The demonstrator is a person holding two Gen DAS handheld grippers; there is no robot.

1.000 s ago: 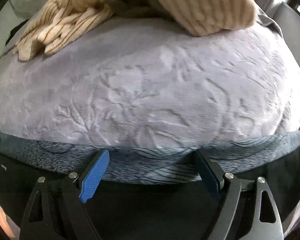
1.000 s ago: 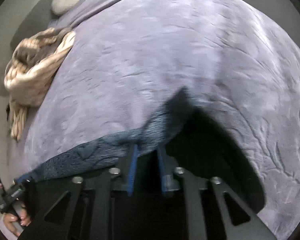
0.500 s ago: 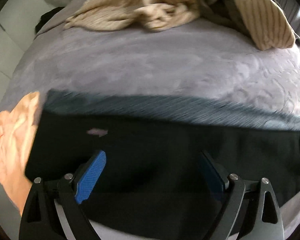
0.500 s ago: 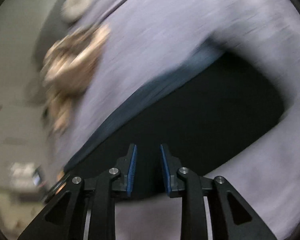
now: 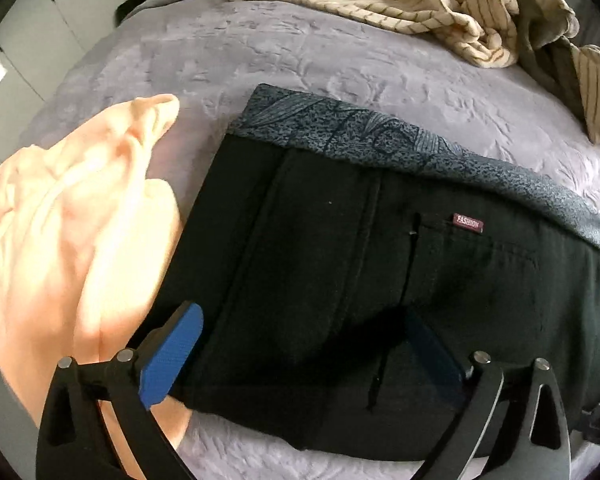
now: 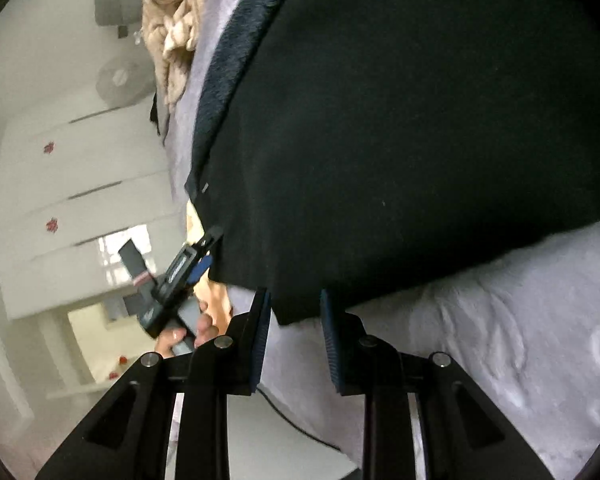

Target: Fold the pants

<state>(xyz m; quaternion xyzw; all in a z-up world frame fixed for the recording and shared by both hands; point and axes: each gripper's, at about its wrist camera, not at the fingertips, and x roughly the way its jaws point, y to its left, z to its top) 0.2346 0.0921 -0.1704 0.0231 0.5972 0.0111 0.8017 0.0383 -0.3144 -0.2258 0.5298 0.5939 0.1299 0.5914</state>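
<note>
The black pants [image 5: 364,264] lie folded flat on the lilac bed cover [image 5: 340,60], with a grey patterned waistband [image 5: 380,136] along the far edge and a small red label [image 5: 468,223]. My left gripper [image 5: 300,344] is wide open and empty, just above the pants' near edge. In the right wrist view the pants [image 6: 420,120] fill the upper frame. My right gripper [image 6: 294,316] is open a little, empty, at the pants' near edge. The left gripper [image 6: 204,256] also shows there, at the pants' left edge.
A peach garment [image 5: 72,232] lies left of the pants. Striped beige clothes [image 5: 440,8] are heaped at the bed's far side, also seen in the right wrist view [image 6: 172,20]. White cupboards [image 6: 60,200] stand beyond the bed edge.
Both grippers pulled back from the waistband toward the near edge of the pants. The right gripper let go of the fabric and opened slightly. The pants now lie flat.
</note>
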